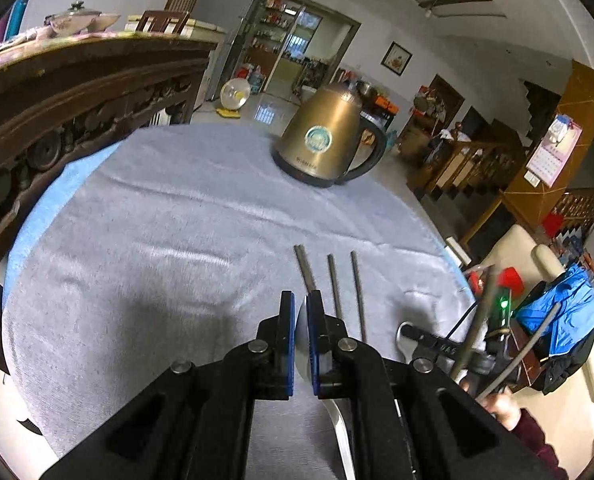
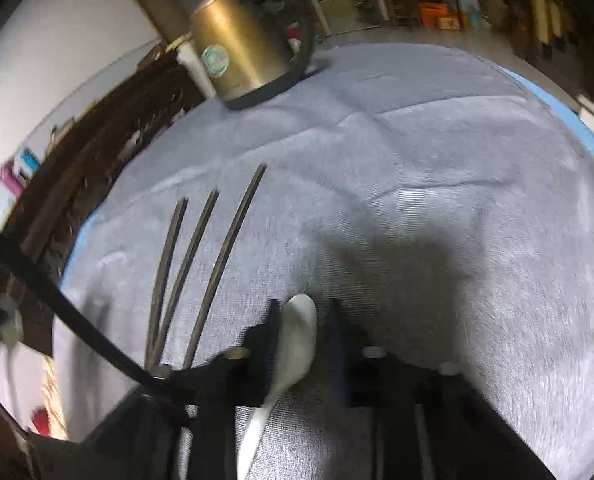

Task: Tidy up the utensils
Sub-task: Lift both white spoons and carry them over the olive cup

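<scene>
- Fingers (image 1: 286,320) of my left gripper (image 1: 301,300) stand narrow, the blue pads almost together, and between them I see the pale bowl of the first white spoon (image 1: 301,344). Its handle runs back under the gripper body.
- Fingers (image 2: 271,332) of my right gripper (image 2: 304,308) are blurred. They stand close on either side of the bowl of the second white spoon (image 2: 297,340), and I read that as a narrow hold on it. I cannot make out the contact of the pad farther from the kettle. The handle trails back beneath the gripper.
- Both spoons are on my side of the gold electric kettle (image 1: 325,132), well apart from it.
- Three dark chopsticks (image 1: 334,284) lie side by side on the grey cloth (image 1: 177,220), between the kettle and my grippers and well apart from the kettle, their far ends pointing roughly toward it. In the right wrist view the near ends of the two that lie on the kettle's side come together.
- My left gripper tips are just at the near part of the chopstick that, in the left wrist view, lies farthest from the kettle's handle side.
- The kettle stands upright on the far part of the cloth, its black handle turned away from the carved dark wooden furniture (image 1: 57,112) beside the table.
- On the kettle's handle side, near me, a person's hand (image 1: 505,412) in a dark red sleeve is behind the right gripper.
</scene>
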Tool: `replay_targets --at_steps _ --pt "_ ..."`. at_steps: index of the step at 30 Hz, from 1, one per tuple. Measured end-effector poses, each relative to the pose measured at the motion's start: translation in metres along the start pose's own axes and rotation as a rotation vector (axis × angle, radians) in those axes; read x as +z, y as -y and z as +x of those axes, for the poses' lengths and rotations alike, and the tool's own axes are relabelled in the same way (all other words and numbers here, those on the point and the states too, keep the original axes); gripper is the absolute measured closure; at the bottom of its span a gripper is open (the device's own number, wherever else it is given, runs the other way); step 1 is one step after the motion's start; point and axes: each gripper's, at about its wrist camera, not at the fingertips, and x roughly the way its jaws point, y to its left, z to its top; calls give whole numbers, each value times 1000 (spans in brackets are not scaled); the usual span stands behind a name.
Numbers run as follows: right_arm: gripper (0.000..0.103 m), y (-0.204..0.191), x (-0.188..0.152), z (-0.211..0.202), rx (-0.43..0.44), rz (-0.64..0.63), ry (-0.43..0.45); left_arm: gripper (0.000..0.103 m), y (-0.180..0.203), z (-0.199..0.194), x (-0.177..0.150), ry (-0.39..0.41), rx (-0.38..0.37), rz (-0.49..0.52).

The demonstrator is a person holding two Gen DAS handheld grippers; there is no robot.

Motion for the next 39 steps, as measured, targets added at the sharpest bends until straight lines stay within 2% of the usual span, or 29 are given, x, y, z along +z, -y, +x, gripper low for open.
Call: replay_targets --at_steps 2,6,12,16,22,24,27,32,39 --pt "97 -1 -3 -3 3 9 15 97 5 -7 2 24 -2 3" --pt "98 1 -13 -31 13 46 114 97 19 -23 4 90 -9 2" --pt "98 -2 -33 -95 10 111 304 97 37 -49 2 234 24 -4" --pt "97 -12 -52 -146 21 146 508 97 45 -58 -4 305 44 -11" --pt "97 -51 -78 -195 -7 139 802 97 60 -67 -18 407 95 11" --pt "97 -68 -86 -201 -12 110 866 97 64 -67 -23 434 109 30" --pt "97 -93 -93 -200 -19 46 925 97 66 -64 -28 451 100 37" --pt "97 -113 -103 -194 -10 36 993 97 62 -61 -35 485 104 23" --pt "97 -127 -114 -180 -69 -23 1030 97 62 -58 -42 513 140 36"
